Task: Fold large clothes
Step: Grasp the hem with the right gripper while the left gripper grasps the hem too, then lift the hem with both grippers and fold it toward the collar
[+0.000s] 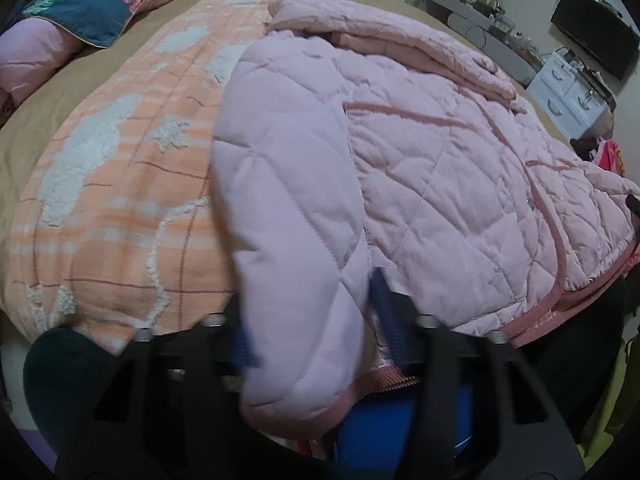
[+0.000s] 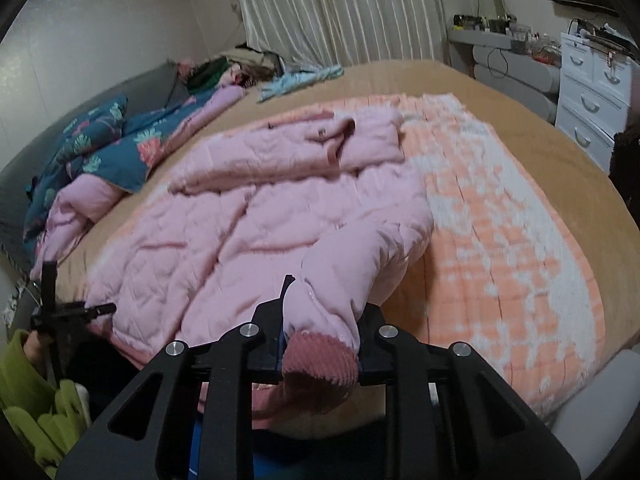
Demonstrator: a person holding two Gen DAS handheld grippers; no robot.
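A bed [image 2: 520, 92] with a tan cover fills both views, and an orange-and-white checked blanket [image 2: 500, 216] is spread over it. On the blanket lies a pink quilted jacket [image 2: 224, 216], front up, with darker pink trim. In the right wrist view a teal floral duvet [image 2: 100, 148] with pink lining is bunched at 9 o'clock. Striped curtains [image 2: 340, 8] hang at 12 o'clock, and a white chest of drawers [image 2: 592, 92] stands at 2 o'clock beside a cluttered grey dressing table [image 2: 504, 56]. A dark screen [image 1: 592, 28] is on the wall at 2 o'clock of the left wrist view.

The right gripper [image 2: 320, 344] has its jaws clamped on the sleeve cuff [image 2: 320, 356] of one jacket sleeve — the ribbed, darker pink end bulges out toward the camera, and the sleeve rises off the blanket to it.

The left gripper [image 1: 312, 320] has its jaws closed against the other sleeve [image 1: 288, 208], which runs between them from 12 o'clock down to 6 o'clock; the picture is blurred there. In the right wrist view the same gripper shows at 8 o'clock, at the jacket's hem.

No writing or label is legible.
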